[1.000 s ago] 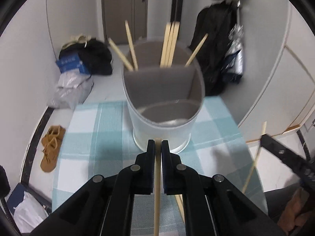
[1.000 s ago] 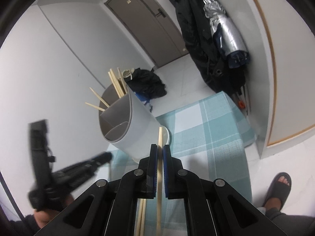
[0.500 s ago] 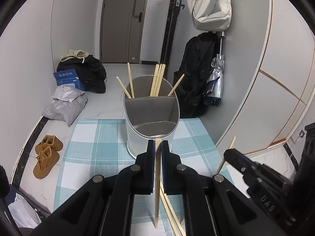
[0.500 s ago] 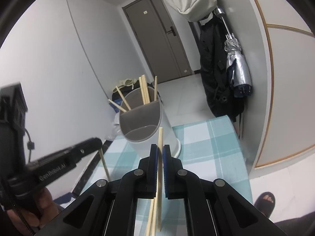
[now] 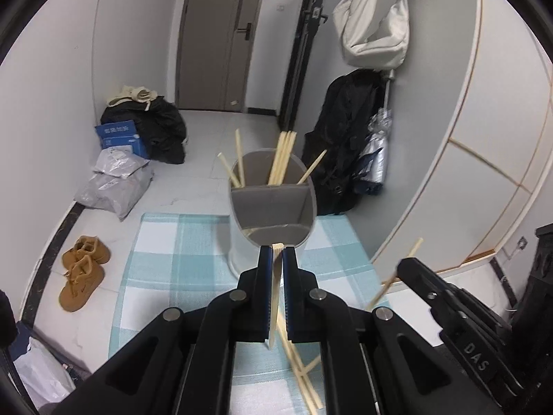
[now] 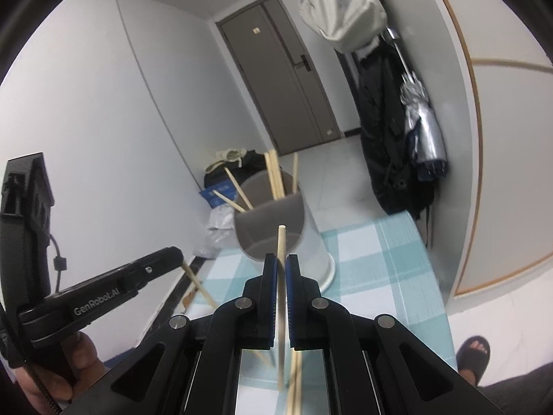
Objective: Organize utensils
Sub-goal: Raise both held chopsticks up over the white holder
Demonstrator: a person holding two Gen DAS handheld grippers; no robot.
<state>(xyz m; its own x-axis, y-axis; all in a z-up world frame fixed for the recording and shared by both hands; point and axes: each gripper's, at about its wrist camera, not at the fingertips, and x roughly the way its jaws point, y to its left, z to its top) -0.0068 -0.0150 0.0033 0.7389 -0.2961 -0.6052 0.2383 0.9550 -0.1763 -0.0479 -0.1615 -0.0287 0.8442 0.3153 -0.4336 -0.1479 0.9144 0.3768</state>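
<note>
Both tongs are clenched, each on one wooden chopstick: the left tongs (image 5: 275, 254) pinch a chopstick (image 5: 274, 297) whose top end just clears the fingertips and whose lower end hangs free below the pads, while the right tongs (image 6: 281, 263) pinch a second chopstick (image 6: 281, 242) that stands well above the fingertips and runs down between the black arms. Straight ahead of both tongs stands the grey utensil holder (image 5: 238, 238), upright on the counter (image 5: 172, 252) with its blue-and-white checked cloth; a divider splits it, the near compartment looks empty from here, and the far one holds several chopsticks (image 5: 281, 159) leaning in different directions. Below the left tongs, close to the near edge of the counter, a few loose chopsticks (image 5: 304, 377) lie crossed on the cloth. To the right of the left tongs the right tongs show from the side with their stick poking up; from the right wrist view the left tongs appear at the left, held by a hand (image 6: 74, 356). Beyond the holder are a grey door (image 5: 214, 34), dark bags on the floor and brown shoes (image 5: 81, 273)
</note>
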